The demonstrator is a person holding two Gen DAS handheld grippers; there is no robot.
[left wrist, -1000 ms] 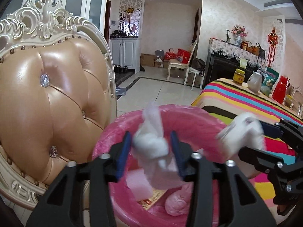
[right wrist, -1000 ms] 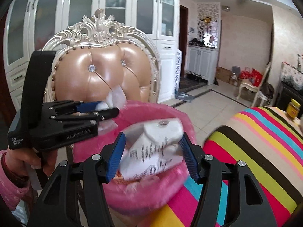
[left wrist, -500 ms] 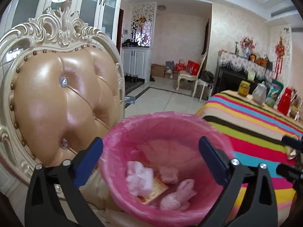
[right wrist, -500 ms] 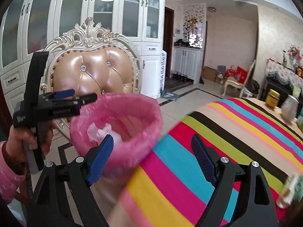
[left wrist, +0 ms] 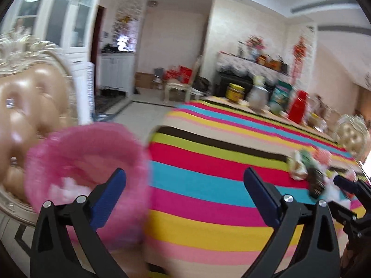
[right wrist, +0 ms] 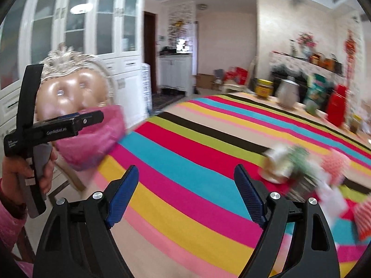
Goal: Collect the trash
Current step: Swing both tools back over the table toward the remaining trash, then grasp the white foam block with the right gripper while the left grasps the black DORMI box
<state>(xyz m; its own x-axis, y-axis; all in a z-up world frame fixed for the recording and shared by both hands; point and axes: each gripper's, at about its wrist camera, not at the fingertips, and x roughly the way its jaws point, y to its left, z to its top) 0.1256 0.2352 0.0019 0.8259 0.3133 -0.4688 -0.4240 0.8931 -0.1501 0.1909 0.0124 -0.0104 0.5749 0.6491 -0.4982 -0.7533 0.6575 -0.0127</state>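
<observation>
Left wrist: left tool [left wrist: 184,191] wide open, empty; pink-lined round bin [left wrist: 85,173] at bench edge, left. Right wrist: right tool [right wrist: 186,193] wide open, empty; blurred crumpled trash pile [right wrist: 299,164] on striped bench [right wrist: 197,162], right.

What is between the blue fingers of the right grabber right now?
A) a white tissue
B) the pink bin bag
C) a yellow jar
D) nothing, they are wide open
D: the right gripper stands wide open over the striped tablecloth, with only cloth showing between its fingers; the pile of trash lies off to its right.
</observation>
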